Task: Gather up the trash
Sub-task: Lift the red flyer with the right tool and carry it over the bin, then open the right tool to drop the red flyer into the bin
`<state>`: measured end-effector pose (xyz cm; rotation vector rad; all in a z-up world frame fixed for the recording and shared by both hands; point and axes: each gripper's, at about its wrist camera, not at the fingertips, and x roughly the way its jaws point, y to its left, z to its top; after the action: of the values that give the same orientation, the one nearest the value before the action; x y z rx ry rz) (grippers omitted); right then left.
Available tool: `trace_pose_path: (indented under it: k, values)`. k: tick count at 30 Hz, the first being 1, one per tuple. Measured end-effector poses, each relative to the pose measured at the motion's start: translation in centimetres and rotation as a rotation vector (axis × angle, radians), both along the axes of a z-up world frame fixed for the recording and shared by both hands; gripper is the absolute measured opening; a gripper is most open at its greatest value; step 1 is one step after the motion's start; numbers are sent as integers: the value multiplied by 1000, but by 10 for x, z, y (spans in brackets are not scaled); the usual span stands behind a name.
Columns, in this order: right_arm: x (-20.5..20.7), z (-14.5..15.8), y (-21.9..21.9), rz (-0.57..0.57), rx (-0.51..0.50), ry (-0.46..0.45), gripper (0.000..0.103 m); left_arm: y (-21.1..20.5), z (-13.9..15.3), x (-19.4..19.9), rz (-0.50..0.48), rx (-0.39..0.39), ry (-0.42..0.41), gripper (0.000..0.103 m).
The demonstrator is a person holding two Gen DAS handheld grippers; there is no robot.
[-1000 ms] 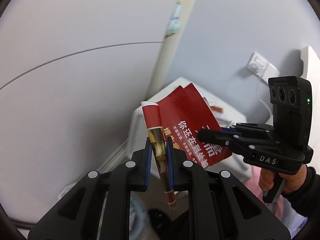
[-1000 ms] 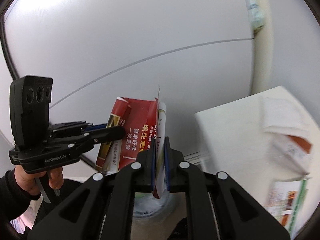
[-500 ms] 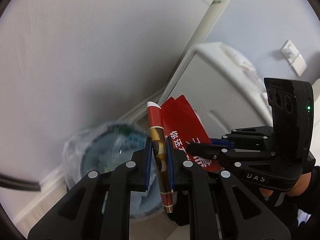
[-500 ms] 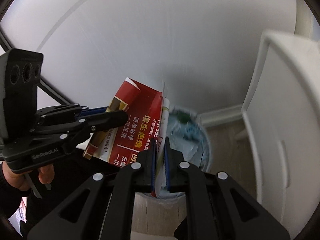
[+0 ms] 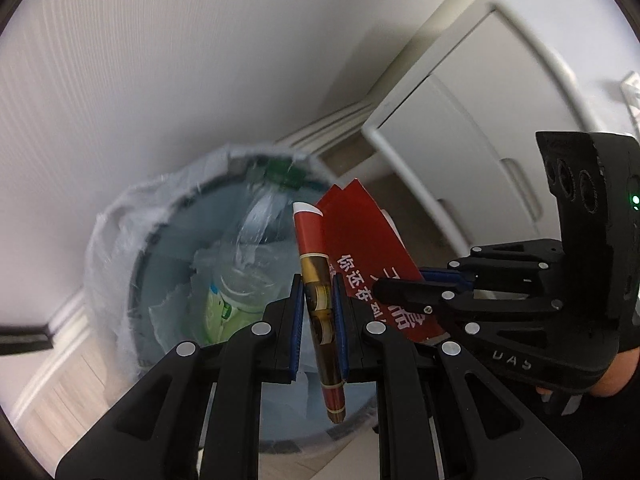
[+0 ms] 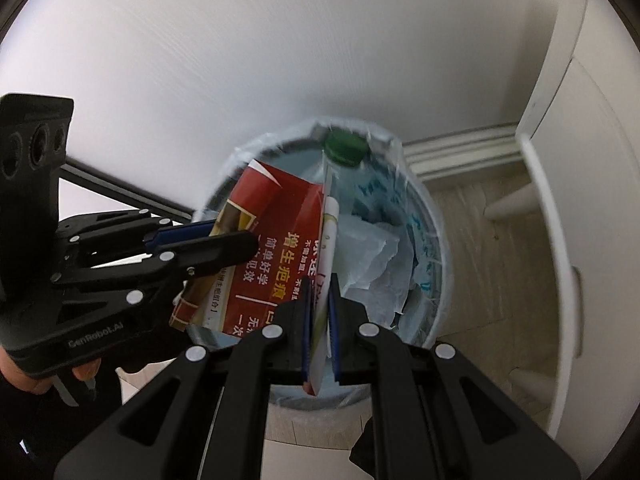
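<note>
I am above the lined trash bin [image 6: 434, 280], which already holds a bottle [image 6: 346, 150]. Both my left gripper [image 5: 318, 312] and right gripper [image 6: 320, 312] pinch the red leaflet [image 6: 280, 240] over it. Next, I think, both must release together.

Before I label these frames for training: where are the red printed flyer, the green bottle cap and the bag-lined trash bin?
red printed flyer [image 6: 276, 240], right wrist view, red centre panel
green bottle cap [image 6: 345, 147], right wrist view, cap top
bag-lined trash bin [image 5: 116, 220], left wrist view, bagged rim
</note>
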<state>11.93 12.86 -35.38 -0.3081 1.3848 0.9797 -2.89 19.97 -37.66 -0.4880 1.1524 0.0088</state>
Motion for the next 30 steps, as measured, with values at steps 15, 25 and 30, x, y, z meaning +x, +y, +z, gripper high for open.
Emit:
trace_pose_path:
  k: [15, 25, 30]
  values:
    - [-4, -52, 24, 71, -100, -74, 16, 4, -54, -3, 29, 58, 95, 21]
    - [-25, -29, 31, 117, -84, -176, 76, 16, -32, -21, 114, 104, 43, 79]
    - [-40, -3, 24, 138, -59, -247, 89, 18, -10, -28, 137, 130, -10, 96]
